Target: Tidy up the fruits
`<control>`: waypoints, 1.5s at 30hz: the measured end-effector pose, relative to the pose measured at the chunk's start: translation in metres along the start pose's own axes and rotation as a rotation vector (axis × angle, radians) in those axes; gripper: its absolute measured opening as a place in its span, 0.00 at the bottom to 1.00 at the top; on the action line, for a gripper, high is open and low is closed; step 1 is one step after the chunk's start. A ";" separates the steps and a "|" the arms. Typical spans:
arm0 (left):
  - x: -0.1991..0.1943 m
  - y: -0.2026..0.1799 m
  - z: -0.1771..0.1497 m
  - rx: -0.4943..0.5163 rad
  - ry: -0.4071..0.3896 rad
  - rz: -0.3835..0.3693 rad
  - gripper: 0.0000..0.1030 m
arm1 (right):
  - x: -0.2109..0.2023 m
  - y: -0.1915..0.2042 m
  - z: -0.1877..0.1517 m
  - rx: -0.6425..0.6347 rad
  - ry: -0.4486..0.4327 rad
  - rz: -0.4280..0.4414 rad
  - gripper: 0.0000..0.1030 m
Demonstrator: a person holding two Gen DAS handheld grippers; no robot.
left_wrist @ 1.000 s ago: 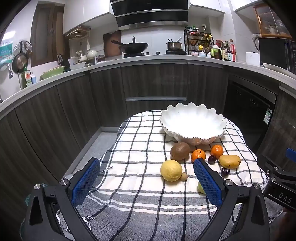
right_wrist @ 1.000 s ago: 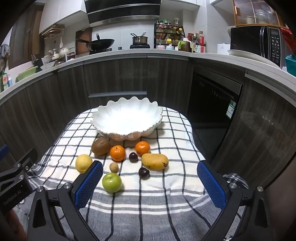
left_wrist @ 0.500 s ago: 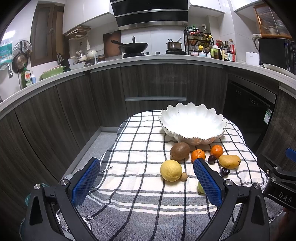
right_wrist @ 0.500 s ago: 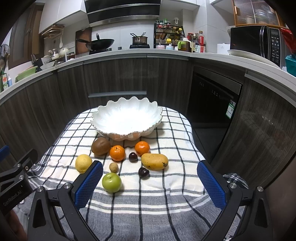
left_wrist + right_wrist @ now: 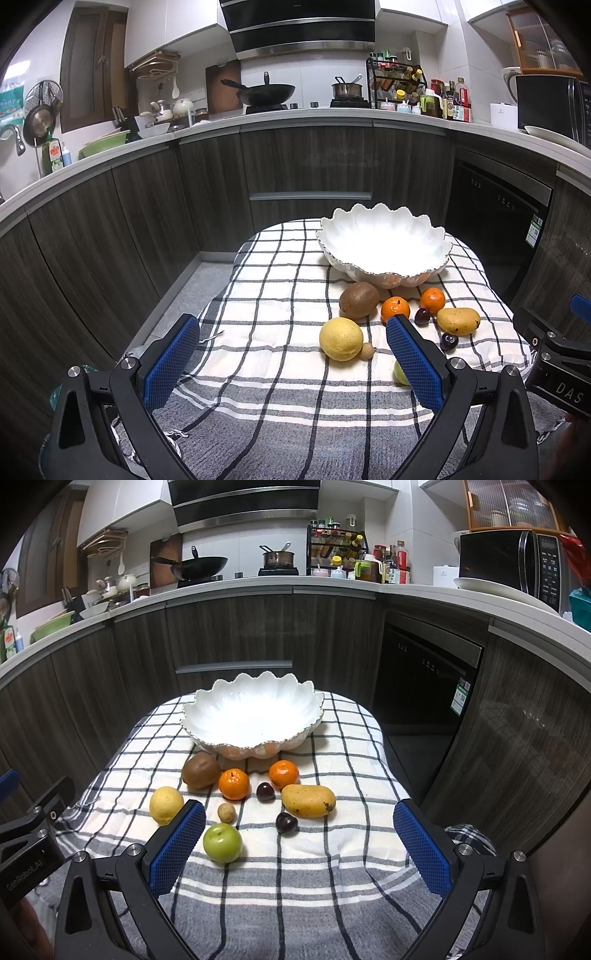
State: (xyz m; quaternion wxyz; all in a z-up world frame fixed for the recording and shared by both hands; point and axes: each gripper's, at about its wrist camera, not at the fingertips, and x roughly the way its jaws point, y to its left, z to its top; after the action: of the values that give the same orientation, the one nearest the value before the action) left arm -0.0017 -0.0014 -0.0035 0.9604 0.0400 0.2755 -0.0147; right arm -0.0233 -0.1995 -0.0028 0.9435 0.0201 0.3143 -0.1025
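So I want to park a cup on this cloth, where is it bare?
Bare cloth lies left of the lemon and bowl, and right of the mango. The near strip before the apple is free too. Fruit crowds the bowl's front.

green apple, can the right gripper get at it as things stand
Probably yes. The right gripper is open and empty, and the green apple lies just ahead by its left finger, nearest of the fruit, with nothing on top; only the small tan fruit sits close behind.
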 end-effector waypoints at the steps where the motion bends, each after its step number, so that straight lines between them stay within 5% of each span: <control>1: 0.000 0.000 0.000 0.000 0.000 0.000 1.00 | 0.000 0.000 0.000 0.000 0.000 0.000 1.00; 45: 0.003 -0.003 0.000 -0.001 0.005 -0.002 1.00 | 0.001 -0.002 0.000 0.000 0.007 0.000 1.00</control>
State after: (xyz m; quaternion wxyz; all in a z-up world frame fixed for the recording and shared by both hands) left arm 0.0006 -0.0049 -0.0053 0.9597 0.0391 0.2779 -0.0155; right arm -0.0229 -0.2015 -0.0036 0.9424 0.0205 0.3177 -0.1024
